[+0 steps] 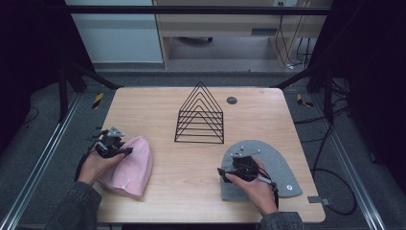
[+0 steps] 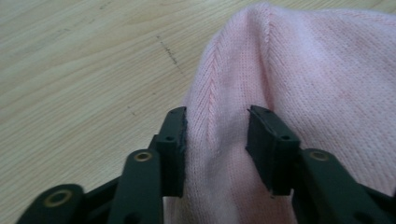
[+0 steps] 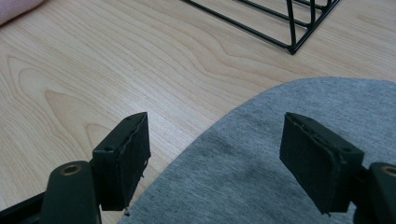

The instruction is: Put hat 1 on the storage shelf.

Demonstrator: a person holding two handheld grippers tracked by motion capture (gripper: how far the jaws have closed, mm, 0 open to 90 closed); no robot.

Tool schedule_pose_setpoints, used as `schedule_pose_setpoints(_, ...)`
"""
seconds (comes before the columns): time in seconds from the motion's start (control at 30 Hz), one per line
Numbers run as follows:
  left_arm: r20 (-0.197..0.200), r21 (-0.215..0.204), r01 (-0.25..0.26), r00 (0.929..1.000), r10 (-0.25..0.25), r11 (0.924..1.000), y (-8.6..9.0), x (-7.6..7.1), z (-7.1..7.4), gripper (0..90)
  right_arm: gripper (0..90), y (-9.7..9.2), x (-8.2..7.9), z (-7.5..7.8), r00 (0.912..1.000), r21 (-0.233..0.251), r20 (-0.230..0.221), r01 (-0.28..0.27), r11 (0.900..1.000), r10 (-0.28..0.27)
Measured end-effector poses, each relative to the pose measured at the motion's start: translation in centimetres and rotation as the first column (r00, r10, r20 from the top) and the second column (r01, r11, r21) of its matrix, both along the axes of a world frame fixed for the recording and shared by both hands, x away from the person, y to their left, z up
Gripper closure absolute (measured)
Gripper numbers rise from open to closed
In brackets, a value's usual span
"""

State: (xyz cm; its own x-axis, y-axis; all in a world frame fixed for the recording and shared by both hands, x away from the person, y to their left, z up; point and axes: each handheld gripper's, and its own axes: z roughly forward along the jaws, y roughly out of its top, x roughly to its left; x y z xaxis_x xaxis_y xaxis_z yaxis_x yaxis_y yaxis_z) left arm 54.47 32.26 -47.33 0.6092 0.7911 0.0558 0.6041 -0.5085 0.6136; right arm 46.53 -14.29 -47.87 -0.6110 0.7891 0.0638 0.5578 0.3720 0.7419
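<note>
Pink knit beanie [image 1: 129,165] is seen lying flat near the desk's [image 1: 191,201] front-left corner, its crown toward the far edge. Left gripper [image 1: 125,152] is set over the beanie's far end; in the left gripper view a raised fold of the knit [image 2: 215,140] is bracketed by the two pads [image 2: 175,140]. The left pad is seen touching the fold, the right one is at or barely short of it; a firm pinch cannot be confirmed, so the jaws are judged partly closed around the fold, not yet clamped.

Grey beanie [image 1: 280,165] is found near the front-right corner. Right gripper [image 1: 221,173] is held at its left border, jaws spread wide, nothing pinched; in the right gripper view one pad [image 3: 123,158] is over bare wood, the other [image 3: 317,161] over grey cloth.

Step in hand, as judged: a grip on the pink knit. It would be done best if both layers of the fold were taken deep between the pads before any lift, since loose knit is likely to slip from a shallow bite.

Room: the black wire rack [image 1: 200,115] stands mid-desk toward the far edge, well apart from both caps. Bare wood is left between the caps. The pink beanie's brim lies close to the front edge, so little margin is left there.
</note>
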Motion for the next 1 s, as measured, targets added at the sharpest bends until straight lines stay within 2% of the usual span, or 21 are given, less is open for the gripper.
schedule_pose_setpoints(0.1,-0.011,-0.007,0.007,0.9999,-0.007,1.0,0.0,-0.2,0.0,75.0,24.3,0.0,0.0,0.1,1.0,0.003,0.001,0.001,1.0,-0.001)
schedule_pose_setpoints(0.13,-0.017,-0.006,0.01,0.9998,-0.01,0.9999,0.0,-0.3,0.1,75.0,24.2,0.0,0.0,0.1,1.0,0.002,0.004,0.001,1.0,-0.001)
schedule_pose_setpoints(0.2,-0.016,0.001,-0.004,0.9999,0.004,1.0,-0.1,-0.6,0.3,81.3,24.2,-0.1,0.0,0.3,1.0,0.004,0.008,-0.001,1.0,0.001)
schedule_pose_setpoints(0.27,-0.01,0.006,-0.014,0.9999,0.014,0.9999,-0.1,-0.9,0.6,81.8,24.2,-0.1,0.0,0.4,0.9999,0.006,0.012,0.0,1.0,0.0)
schedule_pose_setpoints(0.3,0.022,0.019,-0.018,0.9996,0.018,0.9997,-0.3,-1.6,1.3,82.2,24.1,-0.2,-0.1,0.5,0.9999,0.009,0.014,0.005,0.9999,-0.006)
schedule_pose_setpoints(0.33,0.022,0.019,-0.018,0.9996,0.018,0.9997,-0.3,-1.6,1.3,82.2,24.2,-0.2,-0.2,0.6,0.9998,0.007,0.021,0.005,1.0,-0.005)
schedule_pose_setpoints(0.37,0.069,0.03,-0.016,0.9975,0.013,0.9994,-0.6,-2.5,2.5,82.3,24.2,-0.2,-0.2,0.6,0.9995,0.006,0.029,0.008,1.0,-0.008)
schedule_pose_setpoints(0.4,0.091,0.028,-0.008,0.9958,0.005,0.9996,-0.8,-3.0,3.2,82.4,24.5,-0.2,-0.2,0.8,0.9993,0.009,0.037,0.008,0.9999,-0.008)
schedule_pose_setpoints(0.43,0.091,0.028,-0.008,0.9958,0.005,0.9996,-0.8,-3.0,3.2,82.5,24.5,-0.2,-0.2,0.8,0.9993,0.009,0.037,0.008,0.9999,-0.008)
schedule_pose_setpoints(0.5,0.133,0.015,0.004,0.9911,-0.006,0.9999,-1.2,-3.8,4.6,82.6,24.9,-0.1,-0.4,1.1,0.9983,0.002,0.058,0.01,0.9999,-0.01)
schedule_pose_setpoints(0.53,0.168,0.016,0.029,0.9854,-0.031,0.9995,-2.0,-4.6,5.8,82.9,26.4,0.2,-0.6,1.6,0.9975,0.024,0.071,0.007,0.9997,-0.008)
schedule_pose_setpoints(0.57,0.168,0.016,0.029,0.9854,-0.031,0.9995,-2.0,-4.6,5.8,82.9,26.4,0.2,-0.6,1.6,0.9975,0.024,0.071,0.007,0.9997,-0.008)
schedule_pose_setpoints(0.6,0.183,0.022,0.041,0.9821,-0.044,0.9989,-2.5,-5.0,6.3,82.9,26.5,0.4,-0.6,1.9,0.9965,0.012,0.084,-0.004,0.9999,0.003)
schedule_pose_setpoints(0.67,0.211,0.047,0.07,0.9742,-0.079,0.9964,-3.4,-6.0,7.5,83.0,27.8,0.9,-0.9,2.7,0.9936,0.006,0.113,-0.008,0.9999,0.007)
schedule_pose_setpoints(0.73,0.237,0.059,0.089,0.9664,-0.1,0.9943,-4.2,-6.7,8.6,83.2,29.6,1.5,-1.0,3.3,0.992,0.008,0.123,-0.026,0.9996,0.025)
schedule_pose_setpoints(0.8,0.258,0.077,0.109,0.958,-0.126,0.9911,-5.0,-7.4,9.8,83.2,30.1,2.2,-1.2,3.7,0.9901,-0.009,0.129,-0.053,0.9986,0.054)
schedule_pose_setpoints(0.83,0.267,0.079,0.117,0.9542,-0.134,0.99,-5.2,-7.6,10.4,83.2,30.8,2.5,-1.3,3.9,0.9901,-0.011,0.124,-0.066,0.9978,0.066)
schedule_pose_setpoints(0.87,0.28,0.062,0.127,0.9498,-0.14,0.9899,-5.6,-8.0,11.4,83.2,32.1,3.2,-1.5,4.3,0.9872,-0.025,0.134,-0.085,0.9961,0.087)
schedule_pose_setpoints(0.93,0.287,0.06,0.13,0.9475,-0.142,0.9897,-5.8,-8.2,11.8,83.3,32.7,3.5,-1.5,4.5,0.9861,-0.018,0.137,-0.092,0.9956,0.094)
schedule_pose_setpoints(1.0,0.304,0.063,0.133,0.9414,-0.146,0.9891,-6.2,-8.5,12.7,83.3,33.6,4.3,-1.6,4.7,0.9842,-0.013,0.132,-0.116,0.9931,0.117)
